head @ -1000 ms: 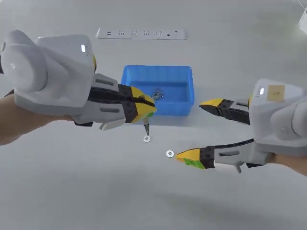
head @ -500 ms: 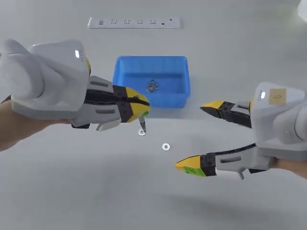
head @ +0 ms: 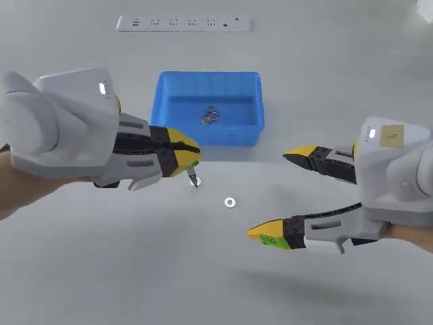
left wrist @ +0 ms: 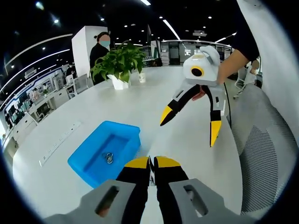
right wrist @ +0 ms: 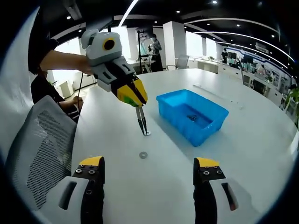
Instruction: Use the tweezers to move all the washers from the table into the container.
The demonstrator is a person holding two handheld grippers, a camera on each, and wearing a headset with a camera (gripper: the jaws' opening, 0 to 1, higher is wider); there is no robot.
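Tips of the tweezers point(right wrist: 141, 119) have come down since a second ago: then poised just above the nearer washer point(right wrist: 146, 133), now right at it on the table point(head: 135, 264). Legs nearly closed at the tip; whether they actually pinch that washer, cannot tell. Above, the left gripper point(head: 195, 154) has its jaws pressed together on the tweezers' upper end. Judgement: step in hand is the grab. Keep the squeeze steady, tips across the rim, and lift straight before swinging to the container point(head: 210, 139) just beyond, where several washers point(head: 210, 116) already lie. Apart from these, the second washer point(head: 230, 202) lies between the grippers. Off to the side the right gripper point(head: 266, 195) hovers wide open, idle. Both loose washers keep their spacing; the head view's shift is camera motion.
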